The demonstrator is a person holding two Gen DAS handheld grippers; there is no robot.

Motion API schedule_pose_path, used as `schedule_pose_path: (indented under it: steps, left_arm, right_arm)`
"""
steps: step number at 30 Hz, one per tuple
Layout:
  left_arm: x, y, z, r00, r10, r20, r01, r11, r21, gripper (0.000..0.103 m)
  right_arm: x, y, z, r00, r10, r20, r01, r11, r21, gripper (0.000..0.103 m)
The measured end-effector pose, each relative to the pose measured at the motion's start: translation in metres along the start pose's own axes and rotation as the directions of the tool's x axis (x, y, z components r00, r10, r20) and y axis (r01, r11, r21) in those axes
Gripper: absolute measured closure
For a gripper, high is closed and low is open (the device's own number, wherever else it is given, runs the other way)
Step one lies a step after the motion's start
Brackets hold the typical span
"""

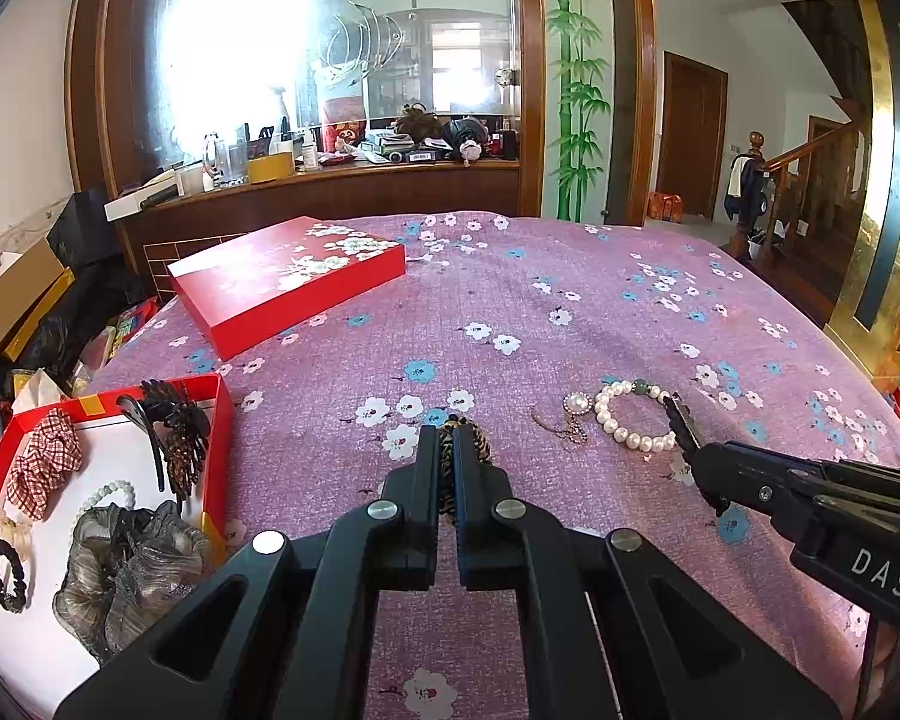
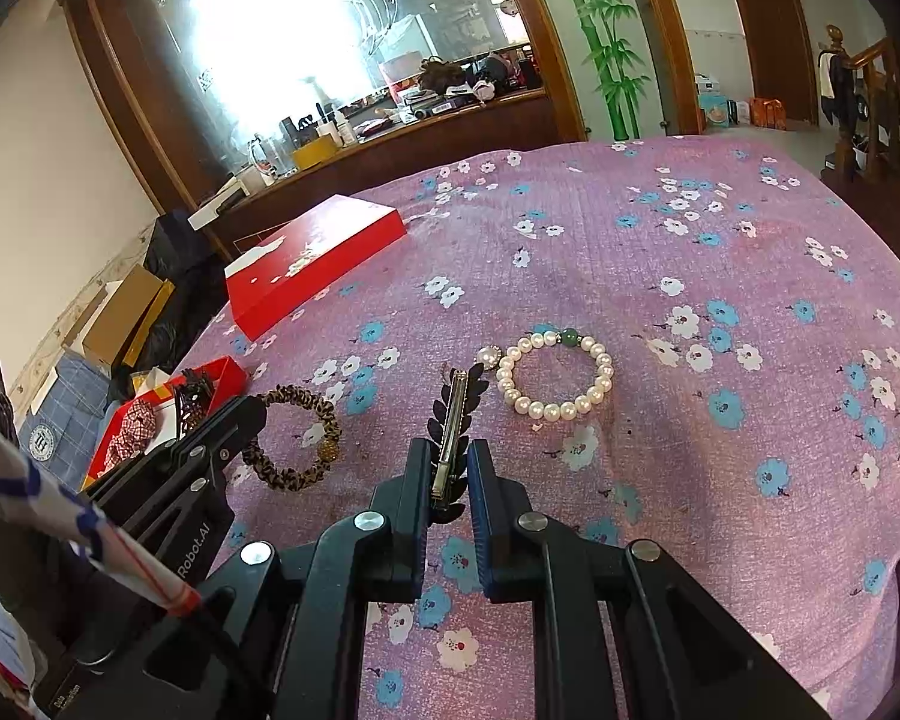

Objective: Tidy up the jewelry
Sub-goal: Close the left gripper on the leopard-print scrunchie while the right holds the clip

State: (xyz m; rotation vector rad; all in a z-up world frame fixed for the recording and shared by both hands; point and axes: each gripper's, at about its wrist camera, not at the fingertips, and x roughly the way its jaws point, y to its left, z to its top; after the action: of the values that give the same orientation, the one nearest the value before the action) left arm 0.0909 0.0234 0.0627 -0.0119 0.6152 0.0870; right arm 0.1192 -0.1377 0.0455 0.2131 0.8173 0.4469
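My left claw (image 1: 445, 441) grips a leopard scrunchie (image 2: 294, 438), my right claw (image 2: 449, 468) a leaf hair clip (image 2: 455, 420). The red box (image 1: 225, 414) at the bed's left edge holds several accessories; the pearl bracelet (image 2: 555, 375) waits mid-bed.

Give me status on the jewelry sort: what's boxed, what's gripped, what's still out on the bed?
Done: the open red box already holds a plaid scrunchie, dark claw clips, a grey organza scrunchie and a black hair tie.
In hand: left gripper is shut on the leopard scrunchie; right gripper is shut on the leaf hair clip.
Left: pearl bracelet and pearl pendant, both lying on the bedspread.
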Motion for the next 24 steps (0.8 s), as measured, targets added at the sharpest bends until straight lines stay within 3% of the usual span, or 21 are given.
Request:
schedule_pose_path:
  steps: [16, 24]
  left_arm:
    - [-0.002, 0.001, 0.001, 1.000, 0.002, 0.008, -0.002, 1.000, -0.002, 0.100]
    - [-0.017, 0.004, 0.013, 1.000, -0.010, 0.024, 0.011, 1.000, -0.028, 0.100]
  right_arm:
    - [0.000, 0.001, 0.000, 1.000, -0.003, 0.006, 0.003, 1.000, -0.004, 0.090]
    - [-0.011, 0.001, 0.005, 0.999, -0.008, 0.048, 0.008, 1.000, 0.000, 0.090]
